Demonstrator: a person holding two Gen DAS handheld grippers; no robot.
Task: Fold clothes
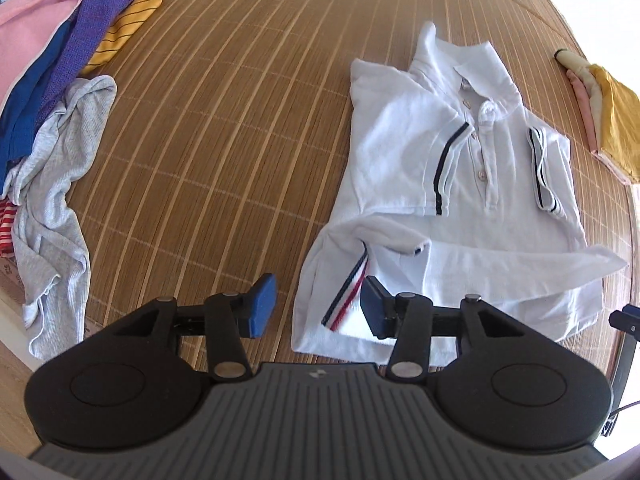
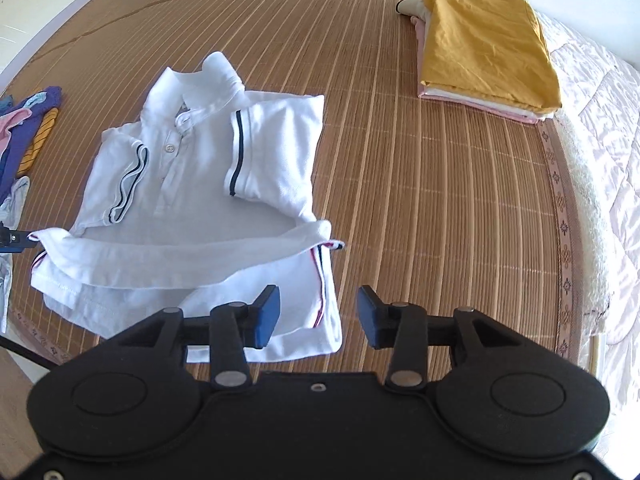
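A white polo shirt (image 1: pixel 472 184) with navy-striped sleeve cuffs lies on the bamboo mat, collar away from me, both sleeves folded onto its chest and its hem turned up in a loose band. My left gripper (image 1: pixel 318 308) is open over the shirt's near left corner, the striped side tape between its blue pads, untouched. In the right wrist view the same shirt (image 2: pixel 192 200) lies left of centre. My right gripper (image 2: pixel 318 316) is open above the shirt's near right corner, gripping nothing.
A heap of unfolded clothes (image 1: pixel 60 80), pink, purple, blue, yellow-striped and grey, lies at the mat's left. A folded stack topped by a mustard garment (image 2: pixel 488 48) sits at the far right, beside a white quilt (image 2: pixel 600 160). Bare bamboo mat (image 1: pixel 224 128) separates them.
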